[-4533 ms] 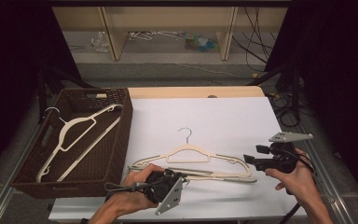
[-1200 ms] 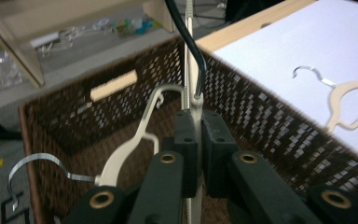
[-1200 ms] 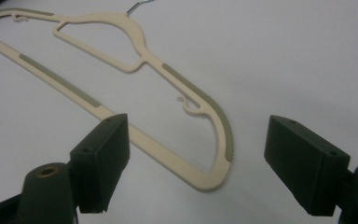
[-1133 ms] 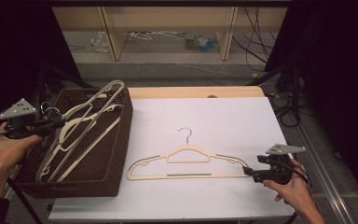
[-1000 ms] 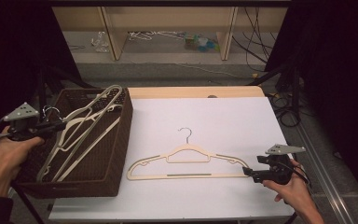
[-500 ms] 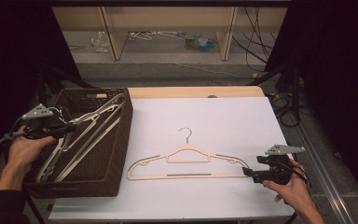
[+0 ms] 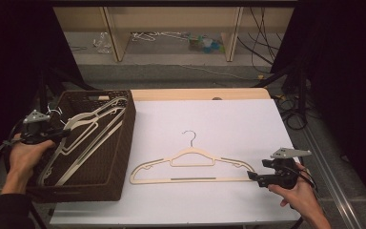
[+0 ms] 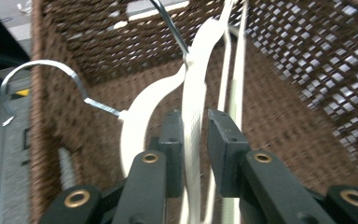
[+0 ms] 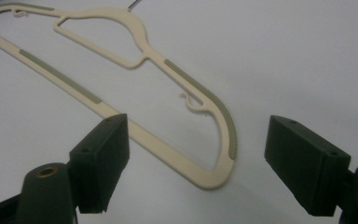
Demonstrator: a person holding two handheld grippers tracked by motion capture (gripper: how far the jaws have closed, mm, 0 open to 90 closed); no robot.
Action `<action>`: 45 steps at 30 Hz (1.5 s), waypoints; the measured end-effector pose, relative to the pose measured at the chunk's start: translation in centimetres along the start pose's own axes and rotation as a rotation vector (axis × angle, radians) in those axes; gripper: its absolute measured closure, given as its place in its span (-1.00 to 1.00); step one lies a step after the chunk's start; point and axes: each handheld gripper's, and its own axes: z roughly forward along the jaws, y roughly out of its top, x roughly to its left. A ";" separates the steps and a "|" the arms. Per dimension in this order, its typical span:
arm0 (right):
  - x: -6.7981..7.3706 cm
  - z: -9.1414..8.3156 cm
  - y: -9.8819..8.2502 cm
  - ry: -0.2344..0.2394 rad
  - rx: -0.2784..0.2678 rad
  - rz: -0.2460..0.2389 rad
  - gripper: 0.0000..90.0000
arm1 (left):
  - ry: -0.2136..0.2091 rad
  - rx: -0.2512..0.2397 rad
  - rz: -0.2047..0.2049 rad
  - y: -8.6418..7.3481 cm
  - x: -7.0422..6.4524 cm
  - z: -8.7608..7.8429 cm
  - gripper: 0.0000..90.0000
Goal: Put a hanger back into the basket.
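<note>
Basket (image 7: 124, 143) in high view; left hand-held gripper (image 8: 195, 140) view: hanger (image 8: 193, 116) between jaws.

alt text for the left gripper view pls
The left gripper, its two black jaws just opened a little, straddles the thin edge of a cream plastic hanger above a dark brown woven basket; a small gap shows on the right side. A second cream hanger with a metal hook lies to its left.

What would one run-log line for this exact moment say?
left gripper: fingers just opening, basket hanger between them | right gripper: open beside table hanger | basket: holds hangers
</note>
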 end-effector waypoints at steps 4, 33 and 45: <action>0.0 0.0 0.0 -0.003 0.000 0.004 -0.49 | 0.021 0.003 -0.010 -0.4 0.5 0.3 0.76; 0.4 0.1 0.1 0.006 -0.010 -0.011 -0.49 | -0.095 -0.223 -0.092 1.7 -5.7 -3.4 -0.16; 1.4 0.4 0.2 0.033 -0.029 -0.049 -0.49 | -0.304 -0.299 0.098 2.8 -16.3 -6.5 -0.36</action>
